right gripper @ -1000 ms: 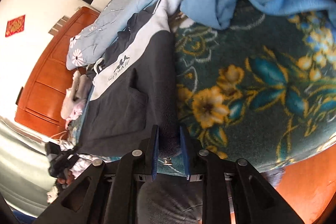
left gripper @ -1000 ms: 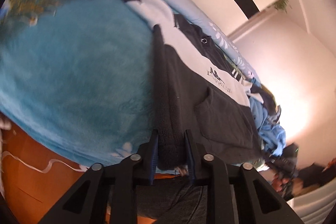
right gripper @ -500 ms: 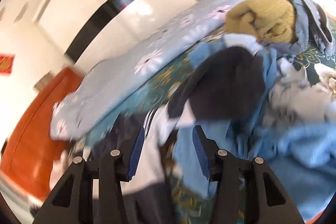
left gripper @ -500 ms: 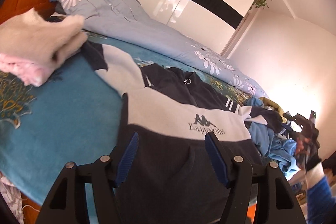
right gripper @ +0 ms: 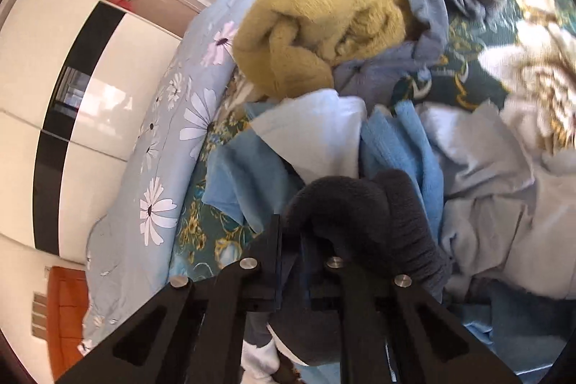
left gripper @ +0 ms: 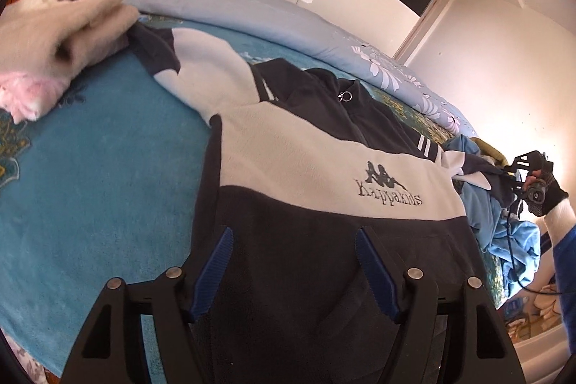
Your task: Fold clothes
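Observation:
A navy and white fleece jacket [left gripper: 324, 175] lies face up on the blue blanket [left gripper: 90, 175], with its zip collar away from me. My left gripper [left gripper: 293, 261] is open and empty, just above the jacket's dark lower part. My right gripper [right gripper: 306, 240] is shut on the jacket's dark sleeve cuff [right gripper: 360, 204], which bunches over its fingers. The right gripper also shows in the left wrist view [left gripper: 529, 175] at the jacket's far right, holding the sleeve [left gripper: 482, 173].
Folded white and pink clothes [left gripper: 46, 35] sit at the left by the headboard. A pale blue flowered duvet [left gripper: 252, 6] runs along the far side. A heap of blue clothes [right gripper: 414, 139] and a mustard knit [right gripper: 324, 6] lies at the right.
Both grippers let go of the jacket's hem and lifted. The left opened wide over the jacket. The right moved to the sleeve and shut on its cuff.

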A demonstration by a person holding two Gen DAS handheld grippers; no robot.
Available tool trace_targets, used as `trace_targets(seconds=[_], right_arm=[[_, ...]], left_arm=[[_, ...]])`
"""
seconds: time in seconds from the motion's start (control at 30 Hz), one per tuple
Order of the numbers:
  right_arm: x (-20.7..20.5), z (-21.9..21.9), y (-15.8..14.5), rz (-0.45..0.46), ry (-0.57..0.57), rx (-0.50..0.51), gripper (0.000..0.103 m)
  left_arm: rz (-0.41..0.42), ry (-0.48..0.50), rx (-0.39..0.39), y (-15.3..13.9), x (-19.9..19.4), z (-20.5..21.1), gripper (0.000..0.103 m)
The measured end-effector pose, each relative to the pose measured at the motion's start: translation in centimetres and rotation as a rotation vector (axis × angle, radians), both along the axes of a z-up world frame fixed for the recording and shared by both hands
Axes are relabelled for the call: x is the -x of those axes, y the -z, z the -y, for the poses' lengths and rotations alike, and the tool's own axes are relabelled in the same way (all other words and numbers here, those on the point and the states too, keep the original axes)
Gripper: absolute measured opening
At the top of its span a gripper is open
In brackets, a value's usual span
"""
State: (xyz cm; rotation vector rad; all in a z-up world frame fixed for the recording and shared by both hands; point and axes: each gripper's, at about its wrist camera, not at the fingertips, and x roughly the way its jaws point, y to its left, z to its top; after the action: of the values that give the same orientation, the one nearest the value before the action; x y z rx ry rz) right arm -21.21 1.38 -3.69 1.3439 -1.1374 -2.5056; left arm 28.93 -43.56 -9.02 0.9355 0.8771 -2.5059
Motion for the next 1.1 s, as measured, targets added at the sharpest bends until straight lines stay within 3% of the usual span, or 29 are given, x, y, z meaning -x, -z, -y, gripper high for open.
trace_targets(seconds=[0.13, 0.2, 0.3, 0.37, 0.43, 0.57, 0.7, 0.87, 0.93, 0.97, 1.1], right_arm=[[-0.7, 3.7, -7.0, -0.24, -0.174, -0.112, 0.008], [-1.9, 8.1, -11.2, -0.405, -0.322, -0.223, 0.008], [-6.9, 17.4, -14.7, -0.668, -0.658, -0.474, 0.008], [-10.7, 23.2, -13.7, -0.742, -0.871, -0.579, 0.008], [-13.7, 27.5, -10.6, -0.729, -1.015, -0.632, 0.008], [-17.9, 34.3, -1.4, -0.602, -1.25, -0.691, 0.009], [-19.6, 37.3, 6.3, -0.438, -1.362, -0.673, 0.009], [-20.4, 36.2, 6.8, -0.404, -1.365, -0.585, 0.011], [-20.7, 35.5, 6.2, -0.406, -1.408, -0.528, 0.029], [-20.9, 34.6, 5.7, -0.412, -1.424, -0.505, 0.043], [-20.9, 31.9, 4.7, -0.434, -1.381, -0.5, 0.045]], left_arm=[[-0.018, -0.017, -0.035, 0.3, -0.6, 1.0, 0.074], [-0.034, -0.023, -0.05, 0.2, -0.8, 1.4, 0.074], [-0.045, -0.028, -0.059, 0.2, -0.9, 1.8, 0.074], [-0.047, -0.034, -0.067, 0.3, -1.1, 2.0, 0.074], [-0.052, -0.042, -0.088, 0.4, -1.5, 2.3, 0.074], [-0.059, -0.067, -0.143, 0.9, -2.4, 3.1, 0.074], [-0.05, -0.093, -0.157, 1.1, -3.3, 3.9, 0.074], [-0.06, -0.066, -0.168, 0.4, -1.9, 4.8, 0.074], [-0.097, -0.006, -0.207, -0.4, 0.4, 5.1, 0.074], [-0.117, 0.029, -0.229, -0.8, 1.9, 5.2, 0.075], [-0.13, 0.154, -0.337, -0.9, 9.5, 5.5, 0.077]])
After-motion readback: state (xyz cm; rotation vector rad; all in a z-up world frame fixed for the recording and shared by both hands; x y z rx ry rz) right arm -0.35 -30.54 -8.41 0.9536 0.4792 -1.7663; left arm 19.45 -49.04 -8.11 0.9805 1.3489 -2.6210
